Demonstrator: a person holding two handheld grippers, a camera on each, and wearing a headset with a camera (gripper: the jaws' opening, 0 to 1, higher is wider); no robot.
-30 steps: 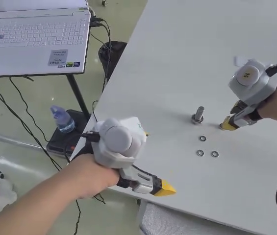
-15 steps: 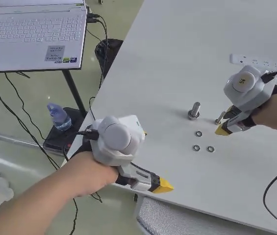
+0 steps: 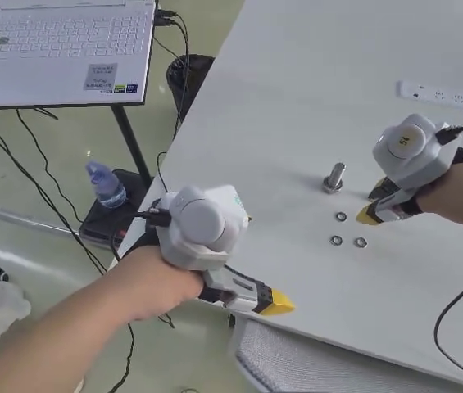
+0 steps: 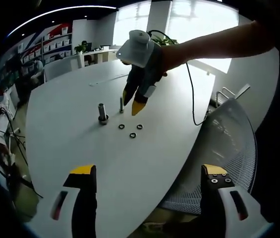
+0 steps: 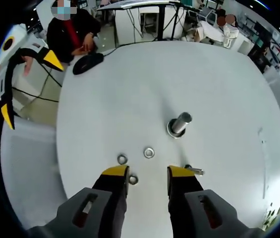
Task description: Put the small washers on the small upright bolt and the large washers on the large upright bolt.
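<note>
The right gripper [image 5: 147,172] is low over the white table [image 3: 297,82] with its jaws parted and nothing between them. Just in front of its tips the three washers [image 5: 149,152] lie flat and loose near the large upright bolt [image 5: 179,123], and the small upright bolt [image 5: 195,171] stands just beside one jaw. The left gripper [image 4: 148,173] is well apart from them at the table edge, its jaws spread wide and empty.

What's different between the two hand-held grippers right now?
The left gripper has its jaws spread wide; the right gripper has a narrower gap. The left gripper sits at the table's near edge, away from the parts; the right gripper hangs over the washers beside the large bolt. Both have yellow tips and hold nothing.
</note>
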